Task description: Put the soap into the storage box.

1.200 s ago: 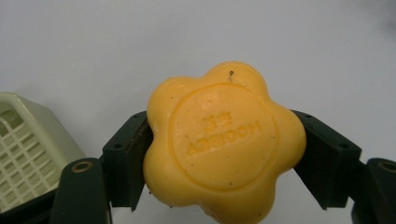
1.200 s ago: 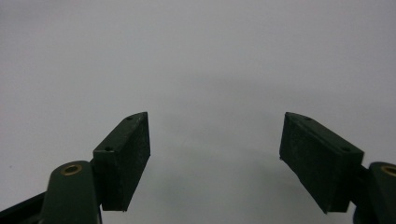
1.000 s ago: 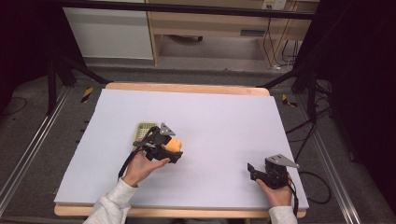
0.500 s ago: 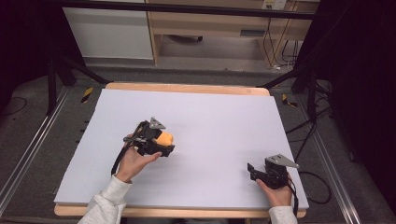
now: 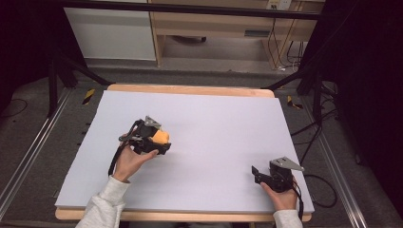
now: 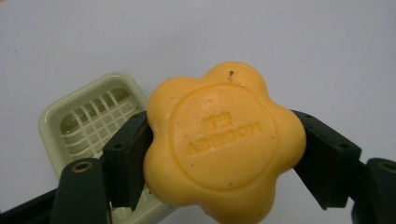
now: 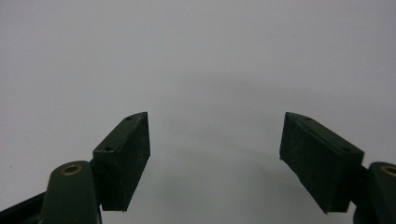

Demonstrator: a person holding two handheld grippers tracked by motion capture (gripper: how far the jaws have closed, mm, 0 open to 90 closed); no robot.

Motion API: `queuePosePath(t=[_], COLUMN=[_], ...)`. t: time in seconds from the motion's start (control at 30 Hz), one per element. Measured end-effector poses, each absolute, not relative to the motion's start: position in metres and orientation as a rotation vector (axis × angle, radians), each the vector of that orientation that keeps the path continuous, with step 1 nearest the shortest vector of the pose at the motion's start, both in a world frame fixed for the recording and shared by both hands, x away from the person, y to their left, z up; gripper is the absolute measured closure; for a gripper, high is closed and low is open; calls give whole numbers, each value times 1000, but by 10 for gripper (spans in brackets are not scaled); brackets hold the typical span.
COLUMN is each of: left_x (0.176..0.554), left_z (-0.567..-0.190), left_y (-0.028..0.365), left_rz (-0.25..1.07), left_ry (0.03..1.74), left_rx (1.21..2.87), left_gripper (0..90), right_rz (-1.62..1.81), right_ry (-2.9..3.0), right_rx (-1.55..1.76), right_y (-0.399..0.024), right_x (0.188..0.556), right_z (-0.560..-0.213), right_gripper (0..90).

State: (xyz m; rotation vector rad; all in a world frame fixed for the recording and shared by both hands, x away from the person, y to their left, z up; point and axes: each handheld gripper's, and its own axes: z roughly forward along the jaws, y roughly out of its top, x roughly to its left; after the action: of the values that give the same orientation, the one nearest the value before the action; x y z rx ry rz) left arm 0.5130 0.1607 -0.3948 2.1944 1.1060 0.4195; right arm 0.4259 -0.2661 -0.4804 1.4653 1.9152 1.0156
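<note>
table (image 5: 214, 123) lies broad and white; soap dish (image 6: 88, 126) sits just under the left gripper (image 5: 159, 141), whose jaws pinch the flower-shaped orange soap (image 6: 222, 140). best to centre it over the grid, lower level, then release. right gripper (image 7: 215, 154) rests wide open, holding nothing.

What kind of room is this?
Probably a lab or workshop: a bare white table on a metal frame, loose cables on the floor, and handheld grippers, the left gripper holding soap.
</note>
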Motion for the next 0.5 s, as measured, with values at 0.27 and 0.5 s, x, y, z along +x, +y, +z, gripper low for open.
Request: queuePosePath(t=[0.27, 0.5], left_x=[519, 525], left_z=[-396, -399], left_y=[170, 177], left_rz=[438, 451], left_ry=[1146, 1180], left_rx=[2186, 2184], left_gripper=[266, 266], right_rz=[1017, 1024], right_ry=[1918, 1920], right_rx=[1466, 1476], right_y=[-266, -266], right_x=[426, 426], right_z=[-481, -480], right_gripper=[247, 247])
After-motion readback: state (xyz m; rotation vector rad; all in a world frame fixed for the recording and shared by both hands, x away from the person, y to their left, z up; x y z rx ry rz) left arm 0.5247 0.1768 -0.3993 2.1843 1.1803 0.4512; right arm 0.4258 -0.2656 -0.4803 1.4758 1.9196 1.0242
